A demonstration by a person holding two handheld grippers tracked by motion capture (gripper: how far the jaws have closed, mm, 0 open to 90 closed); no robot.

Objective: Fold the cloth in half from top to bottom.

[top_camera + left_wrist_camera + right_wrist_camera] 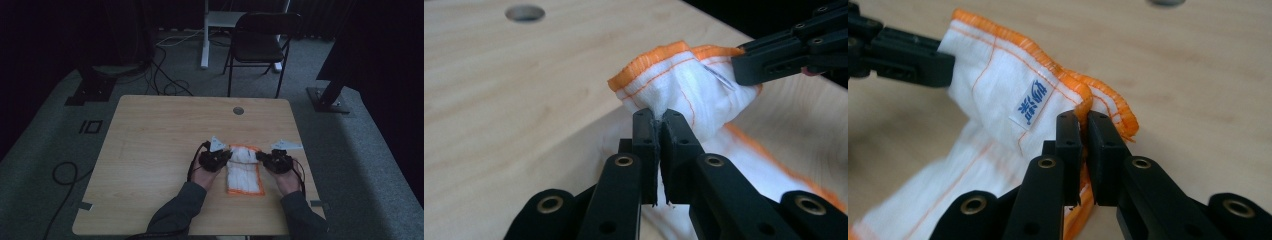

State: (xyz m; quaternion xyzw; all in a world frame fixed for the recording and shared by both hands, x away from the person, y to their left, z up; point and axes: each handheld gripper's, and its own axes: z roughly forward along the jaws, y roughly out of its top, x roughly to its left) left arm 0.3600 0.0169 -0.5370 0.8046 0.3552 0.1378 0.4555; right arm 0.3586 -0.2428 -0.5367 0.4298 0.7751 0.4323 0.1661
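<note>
Black fingers [659, 131] of the left gripper [216, 159] fill the bottom of the left gripper view, clenched on a pinch of the white cloth [684, 92] at its orange-stitched edge. In the right gripper view the right gripper [1081, 131] likewise has its fingers [1068, 135] clamped on the orange hem of the same cloth, just beside a small white label [1030, 104] with blue print. From the high view, the cloth [243, 172] lies on the wooden counter [150, 150] between the two hands, toward the right near side; its far end is lifted and bunched between the two grippers, while the near part lies flat on the wood. A round hole [238, 110] sits near the counter's far edge, and a dark chair [260, 42] stands on the floor beyond it.
</note>
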